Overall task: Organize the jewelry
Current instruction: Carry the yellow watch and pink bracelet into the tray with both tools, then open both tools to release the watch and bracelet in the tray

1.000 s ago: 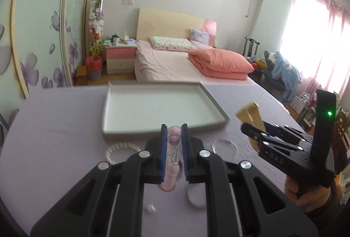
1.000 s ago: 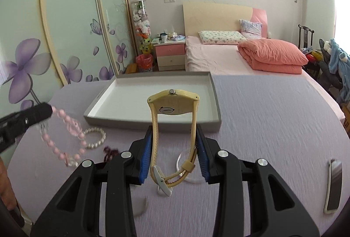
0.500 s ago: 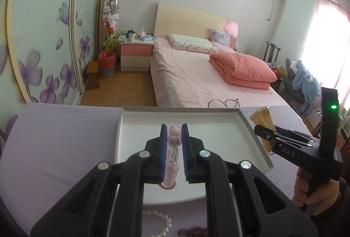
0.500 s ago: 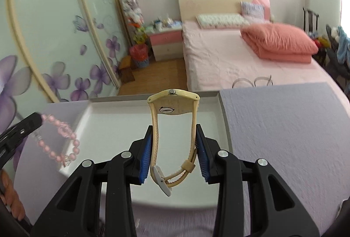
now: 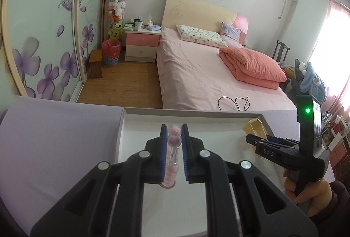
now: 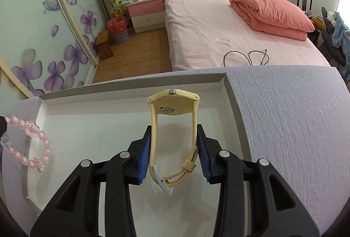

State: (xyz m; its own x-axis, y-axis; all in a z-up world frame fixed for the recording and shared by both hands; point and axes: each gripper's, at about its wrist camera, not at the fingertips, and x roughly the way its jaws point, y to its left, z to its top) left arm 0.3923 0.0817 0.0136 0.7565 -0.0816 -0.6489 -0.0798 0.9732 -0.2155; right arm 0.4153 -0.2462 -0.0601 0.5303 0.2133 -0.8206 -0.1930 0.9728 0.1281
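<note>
My left gripper (image 5: 174,129) is shut on a pink bead bracelet (image 5: 172,149) and holds it above the white tray (image 5: 196,116). The bracelet also shows hanging at the left edge of the right wrist view (image 6: 30,145). My right gripper (image 6: 174,132) is shut on the strap of a cream-yellow wristwatch (image 6: 172,105), held over the right part of the tray (image 6: 131,92). In the left wrist view the right gripper (image 5: 251,138) is at the right with the watch (image 5: 256,127) by the tray's right wall.
The tray lies on a table with a lilac cloth (image 6: 284,116). Beyond its far edge are a wooden floor (image 5: 122,84), a pink bed (image 5: 207,75) and a nightstand (image 5: 142,44). A sliding wardrobe with flower prints (image 5: 43,40) is at the left.
Both grippers have moved forward and come over the tray, each keeping its hold. The pearl bracelet and other loose pieces on the cloth have dropped out of view.
</note>
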